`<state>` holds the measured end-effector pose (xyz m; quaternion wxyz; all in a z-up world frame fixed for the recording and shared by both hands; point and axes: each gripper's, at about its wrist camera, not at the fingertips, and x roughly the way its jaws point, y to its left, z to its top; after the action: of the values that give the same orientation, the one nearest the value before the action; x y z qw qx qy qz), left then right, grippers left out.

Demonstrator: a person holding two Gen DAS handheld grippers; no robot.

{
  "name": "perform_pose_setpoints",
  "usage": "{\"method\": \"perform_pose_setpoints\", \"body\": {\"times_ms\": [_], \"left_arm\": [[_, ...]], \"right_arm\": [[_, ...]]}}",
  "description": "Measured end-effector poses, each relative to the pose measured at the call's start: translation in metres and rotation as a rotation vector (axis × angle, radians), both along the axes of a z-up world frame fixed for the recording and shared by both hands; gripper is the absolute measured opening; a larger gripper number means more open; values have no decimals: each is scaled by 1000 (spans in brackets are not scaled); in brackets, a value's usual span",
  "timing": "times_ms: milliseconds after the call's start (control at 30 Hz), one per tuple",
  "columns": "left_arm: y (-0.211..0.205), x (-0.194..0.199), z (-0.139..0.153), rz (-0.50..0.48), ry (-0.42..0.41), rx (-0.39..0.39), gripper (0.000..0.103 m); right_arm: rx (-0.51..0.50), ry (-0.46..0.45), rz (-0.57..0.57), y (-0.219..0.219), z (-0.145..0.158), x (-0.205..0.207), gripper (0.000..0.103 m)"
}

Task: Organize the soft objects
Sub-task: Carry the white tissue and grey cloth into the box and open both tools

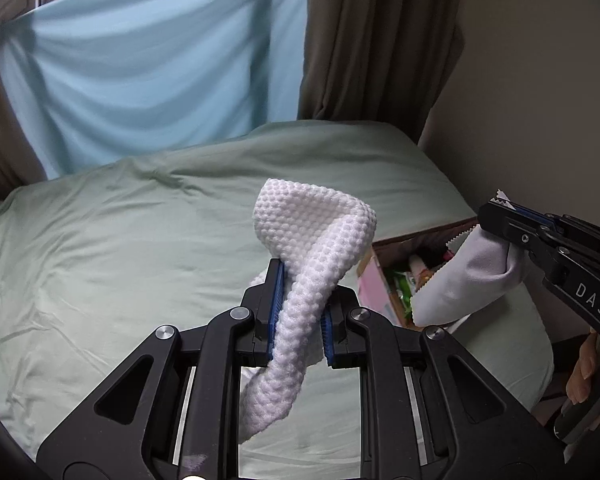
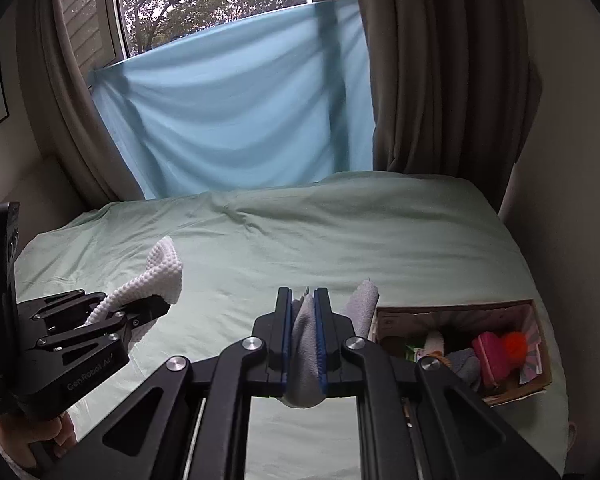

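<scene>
left gripper point(image 1: 300, 308) clamped on white waffle-knit cloth point(image 1: 316, 240), cloth bunched between the jaws, top flopping above the tips, tail hanging below. right gripper point(image 2: 304, 336) clamped on grey cloth point(image 2: 306, 344), pinched narrow, a corner sticking up right of the jaws. both held above green bedsheet point(image 2: 340, 232). cardboard box point(image 2: 536, 344) of soft items sits right of the right jaws

Black claws point(image 1: 298, 312) – blue pads point(image 1: 275, 300), silver screws (round)

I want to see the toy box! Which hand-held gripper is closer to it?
Right. The right hand-held gripper hangs just beside the cardboard box; the left hand-held gripper is farther, across the bed.
</scene>
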<state>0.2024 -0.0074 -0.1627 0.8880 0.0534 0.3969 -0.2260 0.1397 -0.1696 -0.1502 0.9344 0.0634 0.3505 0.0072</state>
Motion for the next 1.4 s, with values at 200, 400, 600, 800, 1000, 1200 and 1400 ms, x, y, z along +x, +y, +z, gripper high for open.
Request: {"method": "perform_pose_setpoints", "body": {"times_ms": [200,400,600,800,1000,1200,1400], "left_arm": [[-66,-12,20,9,-16,-13,14],[-139,-17,13,24,-1,-6,15],[-200,-13,-13,44,43,-8,14],[-242,-1,-52,57,111,20,14],[-279,16,-109,51,201,91,14],[-308,30,-164,34,288,164,14],[-328,30,-179,-9,305,193,75]], "right_arm": [[-19,-19,-15,-62,28,-17,10],[-45,-15,13,-129,36,-21,10],[-49,22,32,-186,18,-17,10],[-27,87,38,-229,-12,1,10],[34,156,41,-263,-57,24,10],[111,215,54,-284,-108,44,10],[208,319,65,-300,-145,61,10]]}}
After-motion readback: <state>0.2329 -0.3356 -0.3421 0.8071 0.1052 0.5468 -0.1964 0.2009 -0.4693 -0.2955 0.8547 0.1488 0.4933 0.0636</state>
